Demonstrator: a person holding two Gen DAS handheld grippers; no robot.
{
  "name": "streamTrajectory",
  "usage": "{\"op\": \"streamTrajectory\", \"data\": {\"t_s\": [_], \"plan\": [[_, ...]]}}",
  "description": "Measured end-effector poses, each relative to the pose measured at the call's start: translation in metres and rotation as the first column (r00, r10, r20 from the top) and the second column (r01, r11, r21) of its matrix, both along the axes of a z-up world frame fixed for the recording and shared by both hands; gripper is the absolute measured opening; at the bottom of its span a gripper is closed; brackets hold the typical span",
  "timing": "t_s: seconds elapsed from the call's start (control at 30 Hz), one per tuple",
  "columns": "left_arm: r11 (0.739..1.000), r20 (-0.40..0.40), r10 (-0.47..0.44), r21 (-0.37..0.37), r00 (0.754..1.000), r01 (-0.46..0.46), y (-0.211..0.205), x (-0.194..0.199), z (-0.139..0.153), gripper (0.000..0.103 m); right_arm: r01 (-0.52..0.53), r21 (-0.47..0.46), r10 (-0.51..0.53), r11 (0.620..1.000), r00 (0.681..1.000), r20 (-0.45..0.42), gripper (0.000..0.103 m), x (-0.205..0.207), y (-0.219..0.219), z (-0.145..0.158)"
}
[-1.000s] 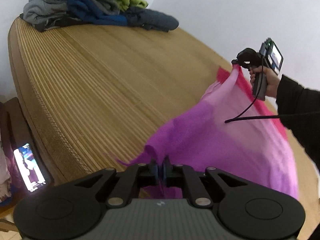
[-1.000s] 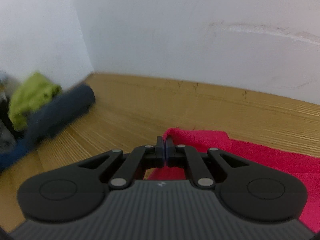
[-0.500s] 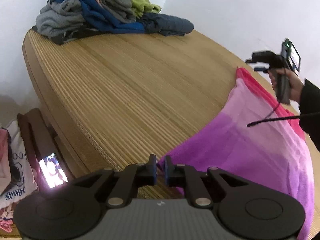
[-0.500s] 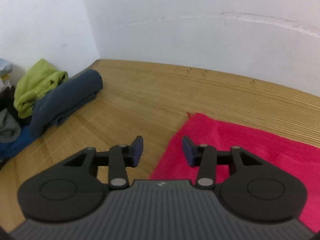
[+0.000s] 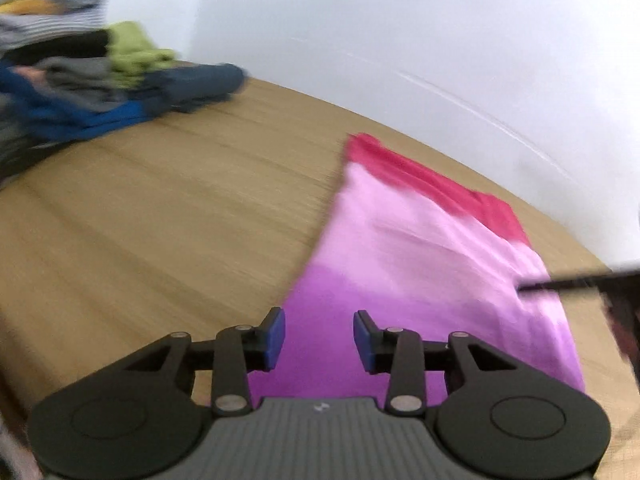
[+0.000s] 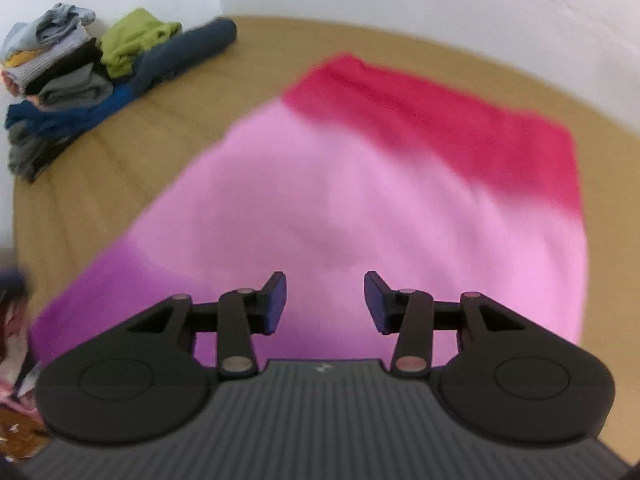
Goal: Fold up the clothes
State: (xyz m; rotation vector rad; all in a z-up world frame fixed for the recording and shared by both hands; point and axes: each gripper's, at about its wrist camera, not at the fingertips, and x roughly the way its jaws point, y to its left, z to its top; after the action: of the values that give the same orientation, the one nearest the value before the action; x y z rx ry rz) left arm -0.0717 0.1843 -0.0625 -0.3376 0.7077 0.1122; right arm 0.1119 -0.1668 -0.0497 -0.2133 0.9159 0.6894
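Note:
A garment [image 5: 420,256] banded red, pale pink and purple lies spread flat on the wooden table [image 5: 168,216]. My left gripper [image 5: 319,334] is open above its purple near-left edge, nothing between the fingers. In the right wrist view the same garment [image 6: 380,200] fills the middle, red band farthest away. My right gripper [image 6: 325,300] hangs open over the pale pink and purple part, holding nothing. Both views are motion-blurred.
A pile of clothes [image 5: 92,80] in grey, blue, black and green sits at the table's far left corner, also visible as the pile of clothes [image 6: 84,80] in the right wrist view. White walls close the far side. A dark cable [image 5: 576,282] crosses the right edge.
Both grippers let go of the garment and opened wide. The garment dropped from hanging to lying flat. The right gripper pulled back from the red corner toward the near edge.

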Motion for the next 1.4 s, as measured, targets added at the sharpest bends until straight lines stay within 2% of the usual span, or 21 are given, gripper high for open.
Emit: {"op": "streamTrajectory", "data": {"t_s": [0.1,0.2,0.4,0.47,0.53,0.6,0.67,0.7,0.73,0.77,0.83,0.93,1.0,1.03,1.13,1.17,1.2,1.23,1.3,1.4], "plan": [[0.996,-0.029,-0.071,0.047,0.997,0.072,-0.024,0.026,-0.014,0.040,0.104,-0.009,-0.104,0.995,0.993,-0.054,0.045,-0.036,-0.044,-0.016],[0.992,-0.079,-0.117,0.044,0.990,0.120,-0.040,0.042,-0.030,0.040,0.202,0.005,-0.201,0.979,0.974,-0.106,0.045,-0.064,-0.075,-0.032],[0.985,-0.139,-0.121,0.104,0.983,0.136,-0.050,0.040,-0.043,0.040,0.311,0.081,-0.303,0.947,0.948,-0.100,0.045,-0.124,-0.119,-0.029],[0.980,-0.152,-0.125,0.133,0.980,0.145,-0.054,0.038,-0.041,0.041,0.318,0.088,-0.306,0.944,0.943,-0.128,0.045,-0.143,-0.136,-0.031],[0.978,-0.158,-0.141,0.128,0.977,0.162,-0.057,0.036,-0.038,0.040,0.316,0.099,-0.297,0.944,0.940,-0.168,0.046,-0.154,-0.147,-0.039],[0.970,-0.141,-0.197,0.115,0.970,0.213,-0.065,0.030,-0.029,0.040,0.338,0.140,-0.309,0.931,0.931,-0.193,0.048,-0.162,-0.156,-0.047],[0.940,-0.113,-0.296,0.143,0.948,0.310,-0.089,0.019,-0.019,0.040,0.355,0.205,-0.312,0.912,0.926,-0.214,0.047,-0.156,-0.154,-0.052],[0.919,-0.100,-0.347,0.160,0.932,0.360,-0.103,0.013,-0.014,0.041,0.356,0.234,-0.307,0.905,0.926,-0.220,0.043,-0.151,-0.149,-0.055],[0.896,-0.088,-0.398,0.179,0.913,0.407,-0.116,0.007,-0.009,0.041,0.345,0.241,-0.293,0.907,0.929,-0.224,0.021,-0.144,-0.141,-0.057],[0.869,-0.077,-0.447,0.198,0.891,0.453,-0.129,0.001,-0.004,0.041,0.330,0.229,-0.281,0.916,0.934,-0.222,0.011,-0.137,-0.129,-0.058],[0.808,-0.058,-0.542,0.237,0.838,0.539,-0.155,-0.011,0.006,0.043,0.335,0.251,-0.277,0.908,0.931,-0.239,0.008,-0.122,-0.115,-0.056],[0.711,-0.011,-0.668,0.287,0.744,0.642,-0.200,-0.027,0.014,0.049,0.353,0.355,-0.243,0.866,0.917,-0.317,0.008,-0.099,-0.098,-0.045],[0.665,-0.010,-0.702,0.347,0.712,0.661,-0.225,-0.030,0.007,0.053,0.316,0.403,-0.193,0.859,0.929,-0.315,0.008,-0.085,-0.081,-0.033],[0.668,-0.020,-0.690,0.364,0.723,0.649,-0.230,-0.024,0.002,0.053,0.289,0.414,-0.170,0.863,0.938,-0.301,0.010,-0.079,-0.070,-0.026],[0.696,-0.059,-0.626,0.407,0.778,0.591,-0.238,0.000,-0.016,0.048,0.244,0.400,-0.158,0.884,0.959,-0.235,0.014,-0.074,-0.049,-0.002],[0.726,-0.060,-0.598,0.382,0.799,0.572,-0.231,0.009,-0.018,0.046,0.242,0.390,-0.176,0.888,0.964,-0.199,0.015,-0.077,-0.047,0.006],[0.760,-0.060,-0.568,0.344,0.821,0.551,-0.221,0.017,-0.020,0.045,0.253,0.379,-0.207,0.890,0.966,-0.157,0.027,-0.082,-0.050,0.012],[0.790,-0.059,-0.543,0.301,0.838,0.533,-0.210,0.024,-0.020,0.045,0.279,0.363,-0.255,0.889,0.960,-0.113,0.045,-0.091,-0.056,0.015],[0.826,-0.055,-0.513,0.239,0.857,0.510,-0.189,0.033,-0.020,0.045,0.316,0.337,-0.303,0.887,0.949,-0.092,0.064,-0.105,-0.059,0.009],[0.850,-0.039,-0.502,0.161,0.864,0.502,-0.163,0.032,-0.015,0.045,0.363,0.301,-0.357,0.882,0.931,-0.079,0.065,-0.125,-0.060,-0.003]]}}
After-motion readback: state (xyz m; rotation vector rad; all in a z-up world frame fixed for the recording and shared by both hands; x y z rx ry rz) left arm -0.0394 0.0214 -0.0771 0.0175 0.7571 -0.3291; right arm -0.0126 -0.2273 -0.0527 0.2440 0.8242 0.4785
